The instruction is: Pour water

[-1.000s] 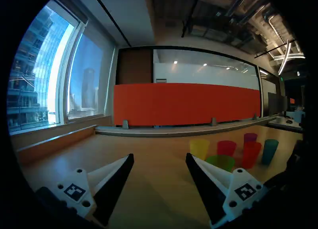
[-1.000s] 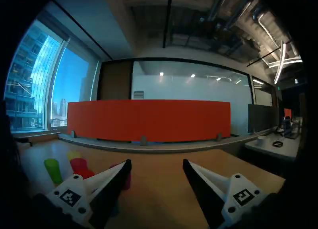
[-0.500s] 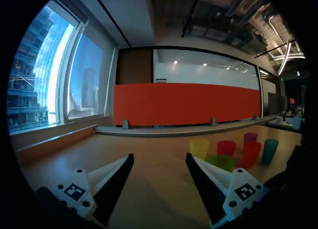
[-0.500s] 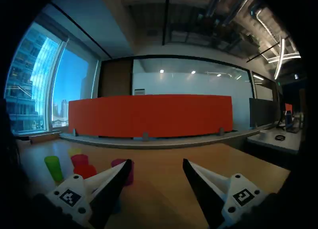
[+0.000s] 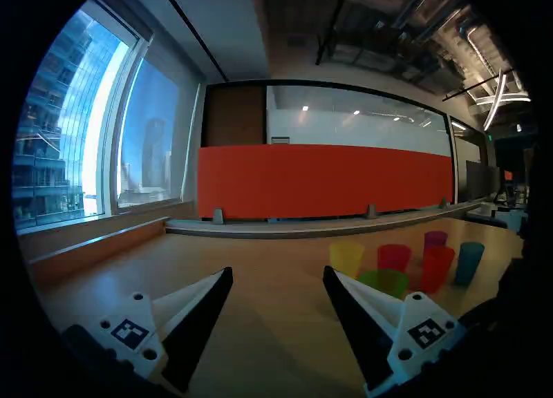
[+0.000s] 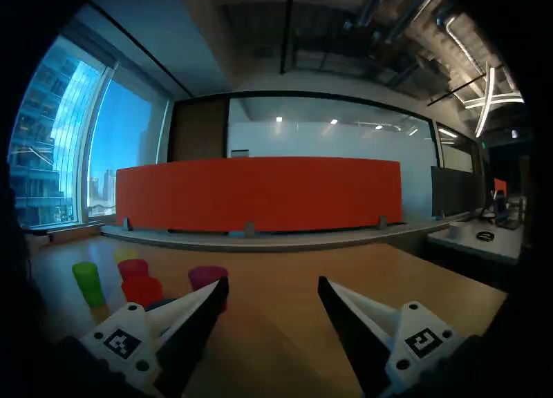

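Big window wall runs down the left side of the room, city towers outside. A long orange partition stands across the far edge of the wooden tabletop, w/ a glass-fronted room behind it. In the right gripper view a second desk sits off to the right, apart from the tabletop. It carries small dark items, too small to tell.

Left gripper points low along the tabletop, jaws spread wide, nothing btwn them, just bare wood in the gap. Fingers are white w/ black inner faces and a square marker on each. Right gripper is the same: jaws spread, empty, bare wood in the gap.

Six plastic cups stand upright in a loose cluster on the tabletop. In the left gripper view they're ahead and to the right, past the gripper's right finger.
- Yellow cup is nearest ctr.
- Pink-red cup is just beside the yellow cup.
- Purple cup is farthest back.
- Orange cup is in front of the purple cup.
- Teal cup is at the far right.
- Green cup is closest, its lower part hidden behind the fingertip.

In the right gripper view the cluster lies to the left. The green cup is leftmost and the purple cup is just beyond the left finger's tip. The teal cup is mostly hidden behind that finger. Both grippers are apart from the cups. Whether any cup holds water: can't tell.
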The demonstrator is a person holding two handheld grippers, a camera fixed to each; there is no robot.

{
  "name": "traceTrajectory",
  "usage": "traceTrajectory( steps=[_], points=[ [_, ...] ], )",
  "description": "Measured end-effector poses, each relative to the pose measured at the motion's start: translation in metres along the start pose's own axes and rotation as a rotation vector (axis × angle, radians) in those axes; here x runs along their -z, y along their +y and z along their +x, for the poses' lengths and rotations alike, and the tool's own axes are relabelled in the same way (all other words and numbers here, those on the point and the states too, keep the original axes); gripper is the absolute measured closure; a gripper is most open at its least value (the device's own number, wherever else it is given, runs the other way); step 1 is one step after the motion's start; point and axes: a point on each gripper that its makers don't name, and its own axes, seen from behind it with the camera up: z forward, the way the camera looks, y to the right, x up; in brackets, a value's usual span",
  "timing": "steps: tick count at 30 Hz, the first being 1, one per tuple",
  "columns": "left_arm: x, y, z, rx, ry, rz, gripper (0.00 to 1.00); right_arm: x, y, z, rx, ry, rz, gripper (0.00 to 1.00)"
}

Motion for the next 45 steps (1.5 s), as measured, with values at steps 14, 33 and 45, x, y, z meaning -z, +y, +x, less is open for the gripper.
traceTrajectory(
  steps=[14, 33, 45],
  points=[
    [0.0006, -0.0005, -0.0002, 0.000, 0.000, 0.000, 0.03, -0.0006, 0.0026, -0.0025, 0.004, -0.005, -0.003, 0.00],
    [0.0005, -0.0003, -0.0004, 0.000, 0.000, 0.000, 0.03, 0.0014, 0.0037, -0.0025, 0.017, -0.006, -0.010, 0.00],
    [-0.0003, 0.0004, -0.0004, 0.000, 0.000, 0.000, 0.03, -0.0009, 0.0043, -0.0032, 0.016, -0.009, -0.010, 0.00]
  ],
)
